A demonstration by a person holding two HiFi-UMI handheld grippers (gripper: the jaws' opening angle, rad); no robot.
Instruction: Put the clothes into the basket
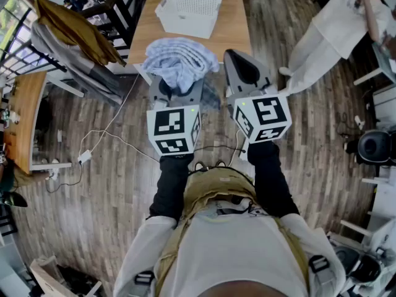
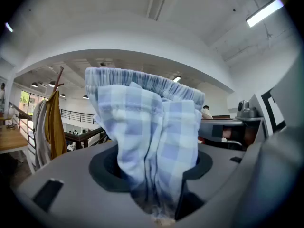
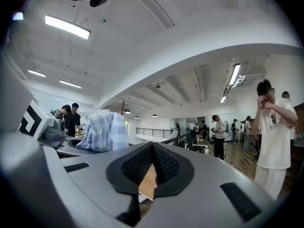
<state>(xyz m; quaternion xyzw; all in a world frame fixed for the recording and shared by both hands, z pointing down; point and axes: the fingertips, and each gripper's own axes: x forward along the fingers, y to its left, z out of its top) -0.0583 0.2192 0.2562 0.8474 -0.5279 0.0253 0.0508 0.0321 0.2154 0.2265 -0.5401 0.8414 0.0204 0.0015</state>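
A light blue checked garment [image 1: 176, 60] is bunched up over my left gripper [image 1: 177, 90], which is shut on it above the near edge of the wooden table [image 1: 232, 23]. In the left gripper view the cloth [image 2: 152, 127] rises from between the jaws and hides the pads. A white perforated basket [image 1: 189, 12] stands further back on the table, empty as far as I can see. My right gripper [image 1: 245, 70] is held beside the left one, pointing up, with its jaws meeting at the tips and nothing in them [image 3: 152, 148]. The garment [image 3: 102, 132] shows at its left.
A coat rack [image 1: 74, 33] hung with a mustard and a grey garment stands left of the table. Cables and a power adapter [image 1: 85, 157] lie on the wooden floor. A person in white [image 1: 337, 26] stands at the right, with chairs and equipment further right.
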